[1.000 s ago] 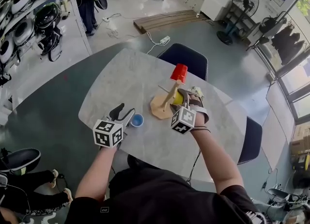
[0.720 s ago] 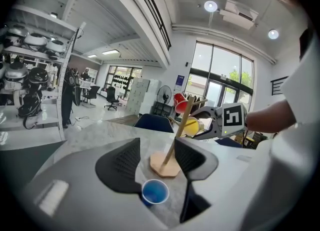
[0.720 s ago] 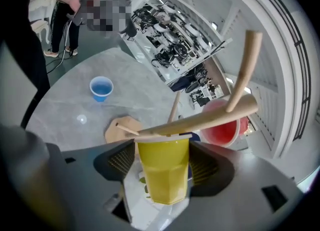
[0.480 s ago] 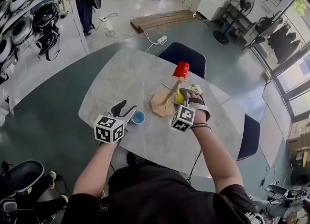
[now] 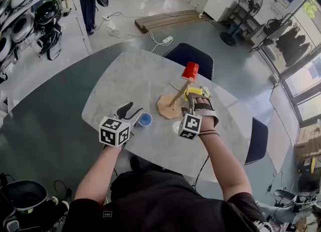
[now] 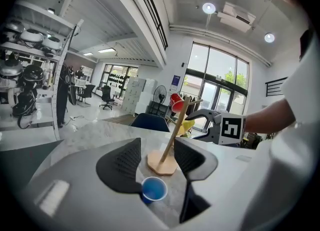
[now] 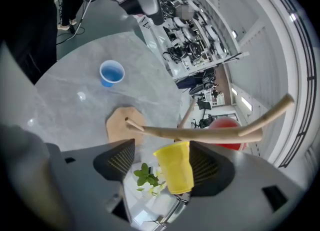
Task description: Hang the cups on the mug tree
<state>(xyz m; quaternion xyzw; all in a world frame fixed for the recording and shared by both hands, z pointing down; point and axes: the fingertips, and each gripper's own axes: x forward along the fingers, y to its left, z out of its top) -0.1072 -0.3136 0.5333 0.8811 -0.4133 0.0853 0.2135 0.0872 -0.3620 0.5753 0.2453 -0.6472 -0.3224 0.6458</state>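
Note:
The wooden mug tree (image 5: pixel 169 106) stands mid-table with a red cup (image 5: pixel 190 70) hung on its top peg. A yellow cup (image 5: pixel 194 91) sits at a side branch on the tree's right. In the right gripper view that yellow cup (image 7: pixel 175 167) lies between the jaws of my right gripper (image 7: pixel 162 145), close against the right pad, with a gap to the left pad. I cannot tell whether it rests on a peg. A blue cup (image 5: pixel 145 119) stands upright on the table. My left gripper (image 5: pixel 131 111) hovers open beside it, with the blue cup (image 6: pixel 154 190) low between its jaws and untouched by the pads.
A small sprig of flowers (image 5: pixel 203 93) lies on the marble table (image 5: pixel 125 80) right of the tree. Dark chairs stand at the far edge (image 5: pixel 190 58) and the right edge (image 5: pixel 261 143). Shelving (image 5: pixel 30 15) lines the left wall.
The right gripper has rolled a little, and the yellow cup now sits slightly further right of the trunk. The left gripper and the blue cup have stayed put.

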